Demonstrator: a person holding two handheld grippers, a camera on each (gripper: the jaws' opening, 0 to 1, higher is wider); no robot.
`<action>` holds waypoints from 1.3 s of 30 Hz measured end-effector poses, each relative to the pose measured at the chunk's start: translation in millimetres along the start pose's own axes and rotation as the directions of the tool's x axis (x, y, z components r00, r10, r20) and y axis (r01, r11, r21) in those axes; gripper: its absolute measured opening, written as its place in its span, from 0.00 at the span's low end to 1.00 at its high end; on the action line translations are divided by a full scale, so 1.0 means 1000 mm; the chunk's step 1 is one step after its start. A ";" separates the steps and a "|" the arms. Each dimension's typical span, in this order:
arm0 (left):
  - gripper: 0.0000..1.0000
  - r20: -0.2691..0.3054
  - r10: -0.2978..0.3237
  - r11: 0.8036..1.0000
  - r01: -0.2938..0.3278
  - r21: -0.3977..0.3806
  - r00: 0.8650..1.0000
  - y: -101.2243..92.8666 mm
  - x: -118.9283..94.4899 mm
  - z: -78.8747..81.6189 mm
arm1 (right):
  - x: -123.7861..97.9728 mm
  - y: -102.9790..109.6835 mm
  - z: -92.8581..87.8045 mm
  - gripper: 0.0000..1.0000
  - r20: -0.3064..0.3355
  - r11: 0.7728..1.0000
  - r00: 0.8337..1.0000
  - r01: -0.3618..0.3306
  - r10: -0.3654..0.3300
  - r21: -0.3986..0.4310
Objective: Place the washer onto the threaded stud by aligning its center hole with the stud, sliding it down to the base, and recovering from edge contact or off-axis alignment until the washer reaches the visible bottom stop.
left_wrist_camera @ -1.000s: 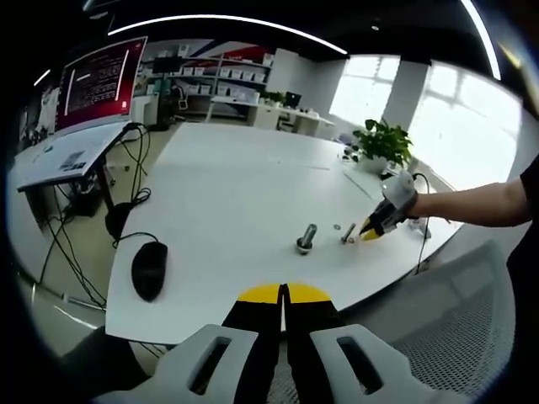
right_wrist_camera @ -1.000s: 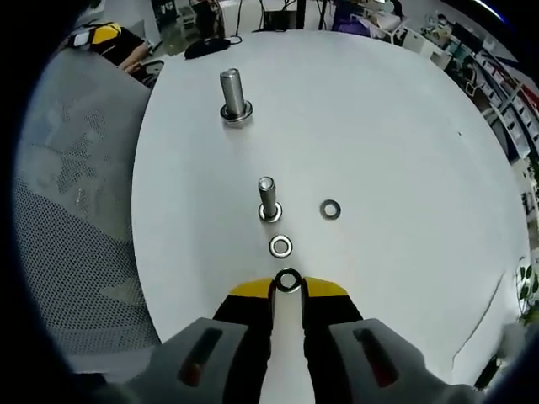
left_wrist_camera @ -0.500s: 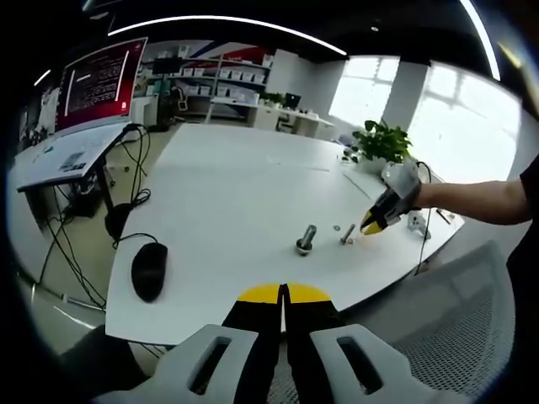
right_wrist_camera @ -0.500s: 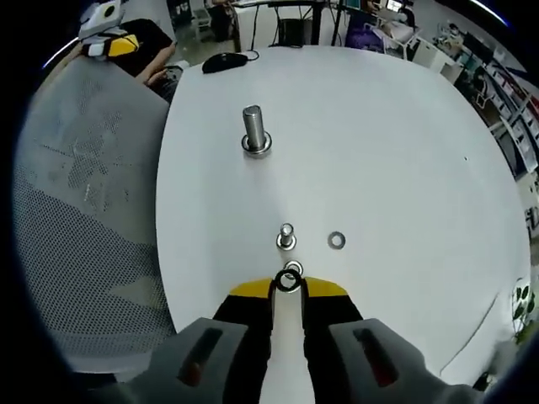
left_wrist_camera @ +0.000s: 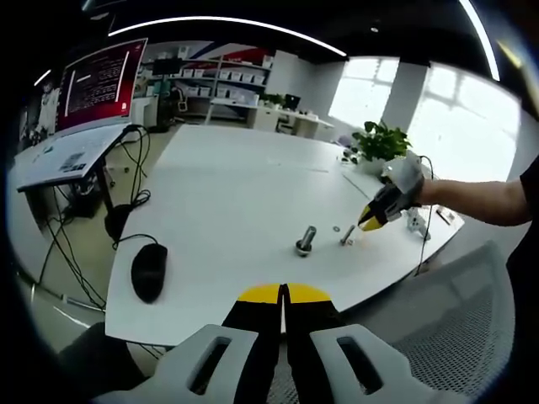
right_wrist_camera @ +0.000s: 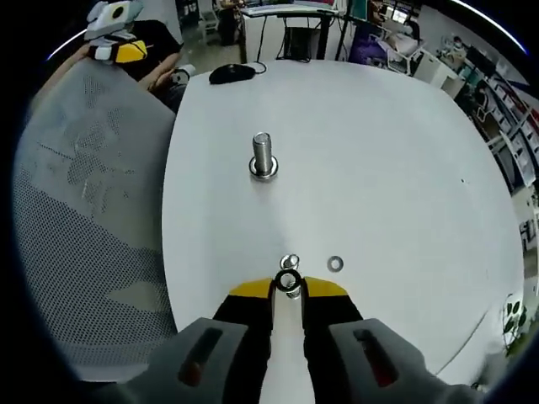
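Observation:
In the right gripper view my right gripper [right_wrist_camera: 287,288] is shut on a small steel washer [right_wrist_camera: 287,281], held above the white table [right_wrist_camera: 396,160]. The short threaded stud [right_wrist_camera: 290,262] stands just beyond the held washer, nearly in line with it. A loose washer [right_wrist_camera: 335,264] lies on the table to the stud's right. In the left gripper view the right gripper [left_wrist_camera: 370,223] hovers beside the short stud [left_wrist_camera: 347,234]. My left gripper [left_wrist_camera: 284,295] is shut with nothing in it, off the table's near edge.
A taller, thicker stud [right_wrist_camera: 262,157] stands farther out on the table, also seen as the thick stud [left_wrist_camera: 306,239]. A black mouse [left_wrist_camera: 149,269] lies near the table's edge. A grey mesh chair [right_wrist_camera: 93,194] is beside the table. A potted plant [left_wrist_camera: 383,143] stands behind.
The right gripper has risen with the washer and come up over the short stud. The left gripper has stayed where it was.

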State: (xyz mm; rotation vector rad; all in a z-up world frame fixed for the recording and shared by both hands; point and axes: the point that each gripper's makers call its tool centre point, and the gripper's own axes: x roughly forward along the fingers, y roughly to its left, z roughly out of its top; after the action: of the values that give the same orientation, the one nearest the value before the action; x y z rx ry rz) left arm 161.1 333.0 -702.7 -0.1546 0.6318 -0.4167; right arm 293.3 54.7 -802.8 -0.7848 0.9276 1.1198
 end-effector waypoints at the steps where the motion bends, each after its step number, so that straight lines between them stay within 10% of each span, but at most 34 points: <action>1: 0.00 0.001 0.000 1.000 0.000 0.000 1.000 0.000 0.000 0.000 | 0.000 0.000 0.001 0.14 0.003 1.000 1.000 0.005 -0.005 -0.005; 39: 0.00 0.003 0.003 1.000 -0.003 -0.004 1.000 0.001 0.000 0.000 | 0.018 -0.003 0.008 0.14 -0.033 0.999 0.999 0.009 -0.010 -0.031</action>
State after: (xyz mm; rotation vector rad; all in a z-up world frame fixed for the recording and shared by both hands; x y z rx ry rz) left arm 161.4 333.4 -702.8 -0.1578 0.6294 -0.4120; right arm 300.6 67.8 -815.7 -0.8343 0.9347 1.1179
